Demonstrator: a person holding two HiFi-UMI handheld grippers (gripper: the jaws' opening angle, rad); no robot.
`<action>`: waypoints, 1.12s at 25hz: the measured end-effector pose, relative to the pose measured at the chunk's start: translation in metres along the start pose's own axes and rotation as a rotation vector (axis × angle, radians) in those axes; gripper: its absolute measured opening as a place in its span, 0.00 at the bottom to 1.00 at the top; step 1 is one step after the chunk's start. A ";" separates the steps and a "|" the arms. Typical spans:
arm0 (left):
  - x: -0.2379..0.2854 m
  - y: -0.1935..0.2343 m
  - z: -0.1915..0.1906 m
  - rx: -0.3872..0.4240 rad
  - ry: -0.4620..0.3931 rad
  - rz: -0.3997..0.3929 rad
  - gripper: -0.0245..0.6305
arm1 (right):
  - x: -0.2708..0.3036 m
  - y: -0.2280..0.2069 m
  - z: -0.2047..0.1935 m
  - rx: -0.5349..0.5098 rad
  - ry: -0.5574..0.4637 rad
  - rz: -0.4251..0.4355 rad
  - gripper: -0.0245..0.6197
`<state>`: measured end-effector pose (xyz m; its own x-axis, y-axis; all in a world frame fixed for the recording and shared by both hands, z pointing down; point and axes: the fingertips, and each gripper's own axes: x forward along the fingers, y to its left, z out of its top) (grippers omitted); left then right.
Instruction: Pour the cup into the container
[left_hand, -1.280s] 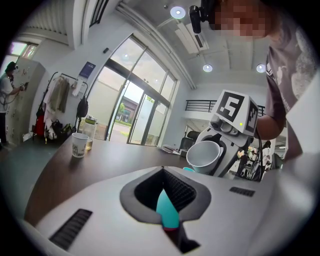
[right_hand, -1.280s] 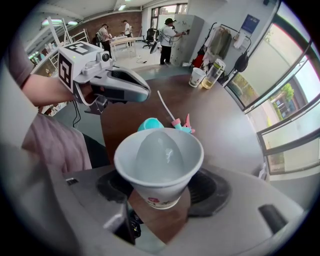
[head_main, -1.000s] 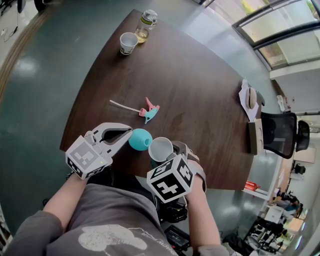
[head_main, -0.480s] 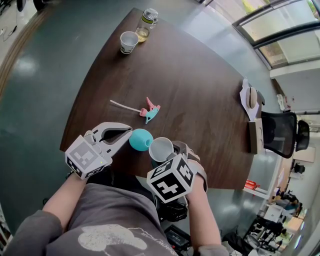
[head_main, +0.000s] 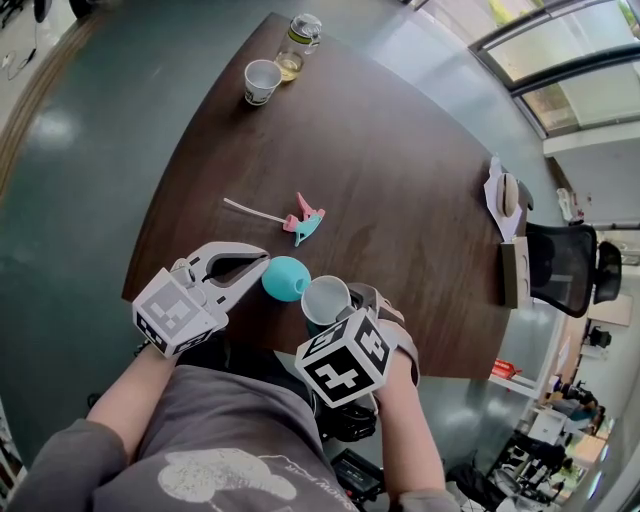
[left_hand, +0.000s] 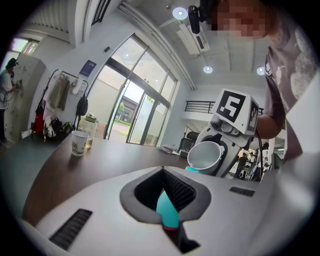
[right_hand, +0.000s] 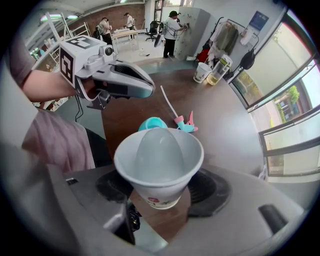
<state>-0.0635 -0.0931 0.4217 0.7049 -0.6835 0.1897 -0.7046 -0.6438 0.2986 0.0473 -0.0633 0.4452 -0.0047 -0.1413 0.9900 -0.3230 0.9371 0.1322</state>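
Surface: dark wooden table (head_main: 400, 180) on a grey floor, with glazed walls beyond. At the table's far end stood a second cup (head_main: 262, 80) and a jar (head_main: 300, 35), and at mid-table a pink clip (head_main: 303, 222). Head view: the container (head_main: 285, 278), teal and round, sat at the near edge. The left gripper (head_main: 262, 264) had its tip against the container's left side. The cup (head_main: 325, 298), white, sat just right of the container with the rims nearly meeting, and was carried by the right gripper (head_main: 340, 312). Left gripper view: the left gripper (left_hand: 171, 229) had its jaws brought together on a thin teal edge of the container (left_hand: 166, 207). The cup (left_hand: 205, 156) was ahead and to the right, raised, its mouth turned toward this side. Right gripper view: the right gripper (right_hand: 161, 195) had its jaws set wide and clamped low on the wall of the cup (right_hand: 159, 160). The cup's mouth faced the camera, and its contents could not be made out. The container (right_hand: 152, 123) lay directly beyond the cup's far rim, with the left gripper (right_hand: 147, 91) over it. Judgement: the container lay to the cup's left, close by its lip. The pour would turn on tipping the cup's axis further leftward over the container's mouth. The right hand was placed to pour and the left to steady.
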 end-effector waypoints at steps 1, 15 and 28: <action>0.000 0.000 0.000 -0.001 0.000 -0.001 0.05 | 0.000 0.000 0.000 0.000 0.001 0.001 0.49; 0.002 -0.004 0.002 0.000 -0.001 -0.008 0.05 | -0.003 0.002 0.001 -0.020 0.016 0.007 0.49; 0.007 -0.002 0.001 -0.008 -0.010 -0.016 0.05 | -0.001 0.000 0.001 -0.035 0.039 -0.003 0.49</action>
<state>-0.0569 -0.0970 0.4218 0.7151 -0.6766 0.1759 -0.6927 -0.6519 0.3086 0.0466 -0.0629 0.4439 0.0331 -0.1320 0.9907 -0.2898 0.9474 0.1359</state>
